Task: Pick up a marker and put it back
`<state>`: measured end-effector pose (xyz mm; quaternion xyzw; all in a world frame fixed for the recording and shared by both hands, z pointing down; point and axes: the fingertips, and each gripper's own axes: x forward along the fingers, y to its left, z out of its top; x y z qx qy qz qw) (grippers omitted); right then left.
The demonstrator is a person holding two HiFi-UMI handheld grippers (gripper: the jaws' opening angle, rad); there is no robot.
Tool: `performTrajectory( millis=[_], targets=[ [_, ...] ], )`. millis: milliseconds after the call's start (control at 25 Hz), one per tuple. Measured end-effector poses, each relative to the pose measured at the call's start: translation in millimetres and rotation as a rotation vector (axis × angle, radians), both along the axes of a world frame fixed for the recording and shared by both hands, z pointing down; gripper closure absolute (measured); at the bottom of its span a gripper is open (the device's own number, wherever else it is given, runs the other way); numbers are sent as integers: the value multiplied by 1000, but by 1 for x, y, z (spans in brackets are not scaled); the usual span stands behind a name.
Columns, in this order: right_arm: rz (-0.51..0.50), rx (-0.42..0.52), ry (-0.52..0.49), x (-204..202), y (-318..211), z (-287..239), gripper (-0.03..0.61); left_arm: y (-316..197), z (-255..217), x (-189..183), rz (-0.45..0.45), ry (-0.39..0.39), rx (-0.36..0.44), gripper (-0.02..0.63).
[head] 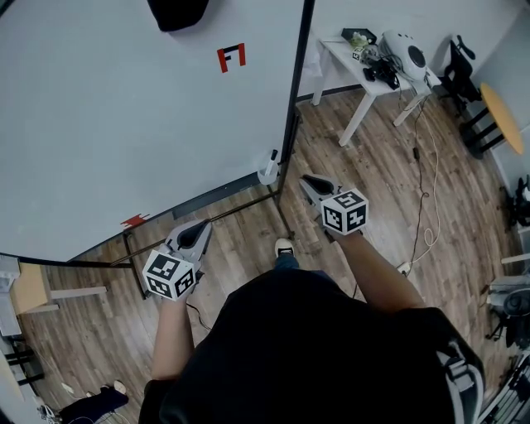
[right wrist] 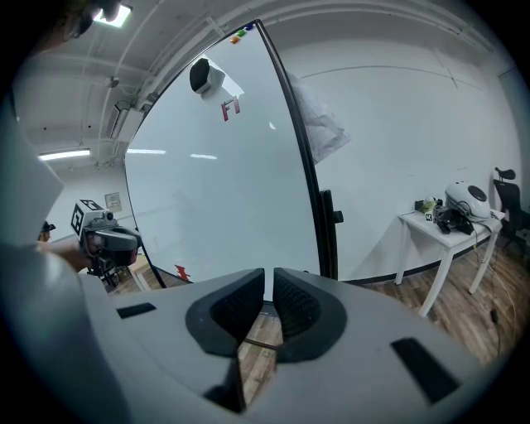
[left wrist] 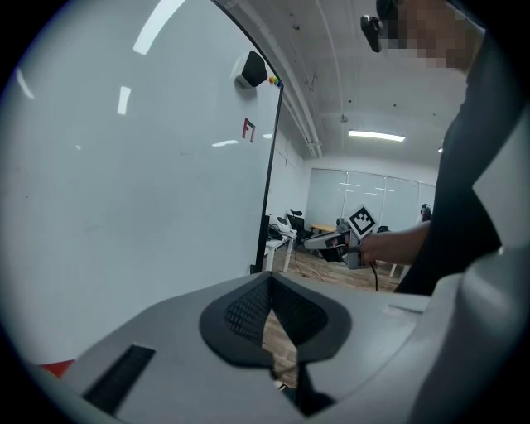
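A marker (head: 273, 156) with a dark cap stands upright in a white cup (head: 267, 174) at the lower right corner of the whiteboard (head: 124, 124). My right gripper (head: 305, 180) is shut and empty, a short way right of the cup and apart from it. My left gripper (head: 203, 228) hangs shut and empty below the board's bottom edge, further left. In the left gripper view the pads (left wrist: 248, 310) meet at the tip with nothing between them. The pads (right wrist: 236, 306) in the right gripper view stand almost together, holding nothing. Neither gripper view shows the marker.
A red mark (head: 231, 57) and a black eraser (head: 178, 12) sit high on the board. At the back right stands a white table (head: 358, 79) with a white helmet-like thing (head: 406, 54). A cable (head: 426, 190) trails over the wood floor. The board's stand legs (head: 281, 217) reach toward my feet.
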<state>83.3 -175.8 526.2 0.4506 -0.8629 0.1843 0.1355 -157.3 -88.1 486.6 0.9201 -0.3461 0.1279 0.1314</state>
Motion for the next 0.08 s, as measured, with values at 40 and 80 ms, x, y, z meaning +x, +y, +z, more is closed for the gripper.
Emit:
performTrajectory(
  millis=[40,80],
  targets=[
    [1,0,0,0,2,0,549,2,0,0,1,1,0,603],
    [1,0,0,0,5,0,551,4,0,1,2,2,0,603]
  ],
)
